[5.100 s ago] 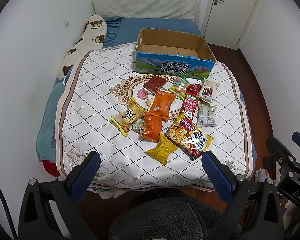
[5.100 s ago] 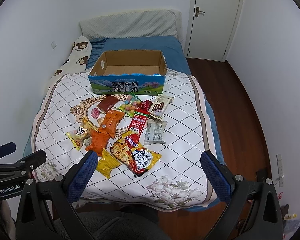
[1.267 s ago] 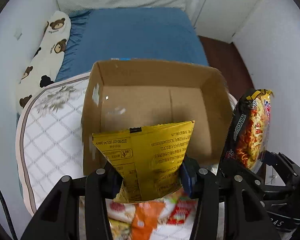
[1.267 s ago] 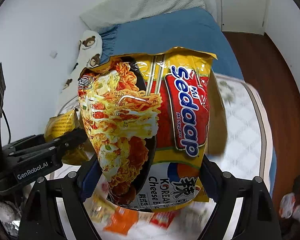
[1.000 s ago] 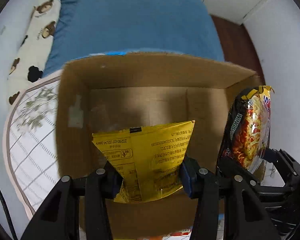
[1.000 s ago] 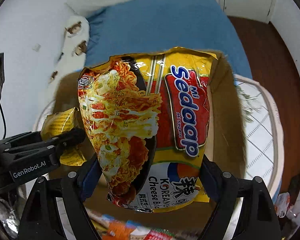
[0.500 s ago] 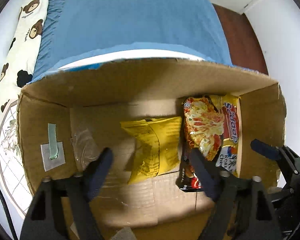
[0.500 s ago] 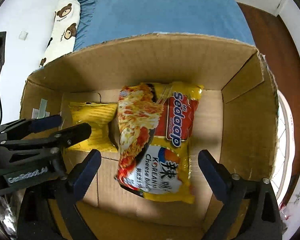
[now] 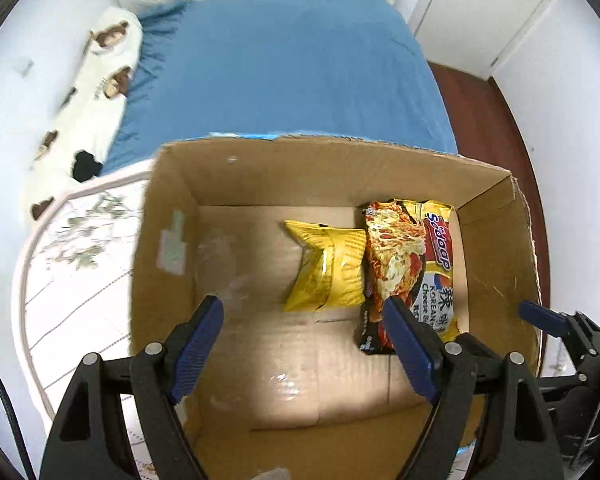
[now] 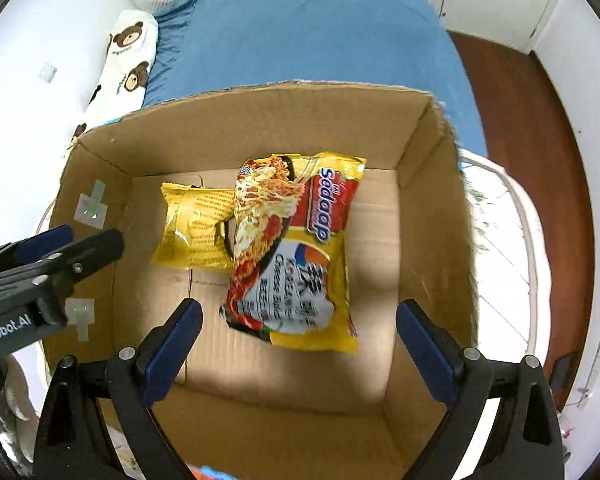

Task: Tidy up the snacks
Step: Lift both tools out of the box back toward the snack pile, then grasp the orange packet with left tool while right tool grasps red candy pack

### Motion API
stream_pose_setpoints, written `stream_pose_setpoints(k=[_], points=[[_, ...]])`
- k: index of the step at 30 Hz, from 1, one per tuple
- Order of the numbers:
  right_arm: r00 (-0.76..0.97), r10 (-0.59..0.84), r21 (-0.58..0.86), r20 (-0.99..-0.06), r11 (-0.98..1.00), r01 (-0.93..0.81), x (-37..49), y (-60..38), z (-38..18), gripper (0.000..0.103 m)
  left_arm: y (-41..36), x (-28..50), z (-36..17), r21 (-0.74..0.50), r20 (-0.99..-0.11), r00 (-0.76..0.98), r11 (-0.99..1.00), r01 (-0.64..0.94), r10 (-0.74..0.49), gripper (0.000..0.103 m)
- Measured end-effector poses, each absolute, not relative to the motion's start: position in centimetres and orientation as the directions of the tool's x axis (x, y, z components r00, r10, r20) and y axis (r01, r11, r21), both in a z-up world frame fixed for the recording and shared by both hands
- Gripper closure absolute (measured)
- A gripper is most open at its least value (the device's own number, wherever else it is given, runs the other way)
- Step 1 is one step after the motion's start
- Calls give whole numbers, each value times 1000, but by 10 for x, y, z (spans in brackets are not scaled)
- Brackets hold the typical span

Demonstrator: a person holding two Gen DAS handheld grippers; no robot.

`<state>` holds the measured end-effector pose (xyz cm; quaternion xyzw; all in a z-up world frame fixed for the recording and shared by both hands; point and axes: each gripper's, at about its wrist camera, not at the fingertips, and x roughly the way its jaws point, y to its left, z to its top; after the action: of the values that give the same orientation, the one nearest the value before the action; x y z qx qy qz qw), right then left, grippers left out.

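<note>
Both grippers, the left gripper [image 9: 302, 346] and the right gripper [image 10: 298, 344], point steeply down over the open brown cardboard box [image 10: 428, 184] with their blue-padded jaws spread wide and nothing between them. Further in, on the box floor, the small yellow crinkled snack bag [image 10: 192, 226] lies flat and touches the large yellow-and-red instant noodle packet [image 10: 296, 248] at its right. To do this step well, I think, each hand should lift straight up and clear of the box walls before it goes for more snacks, so neither packet is dragged.
</note>
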<state>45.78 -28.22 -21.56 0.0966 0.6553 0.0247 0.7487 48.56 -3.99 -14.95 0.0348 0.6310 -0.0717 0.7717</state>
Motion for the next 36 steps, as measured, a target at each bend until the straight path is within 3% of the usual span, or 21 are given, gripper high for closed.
stream_pose_setpoints(k=[16,24,29,36], points=[[336,77,110,-939,991,81,375,-270,-127,4,-9,385,-65,-27,-917,390,986,162,-89,22],[364,109,154,-925,983,98,326,-261,-112,4,4,341,-56,-40,-905,414,989,143,-96,22],[287,156,199,-945,972,127,280,-261,-143,4,12,302,-89,-1,-937,346,989,146,-52,22],[150,196,225,-969,952,208,212,-270,-212,4,-8,250,-202,40,-996,89,960,278,16,22]])
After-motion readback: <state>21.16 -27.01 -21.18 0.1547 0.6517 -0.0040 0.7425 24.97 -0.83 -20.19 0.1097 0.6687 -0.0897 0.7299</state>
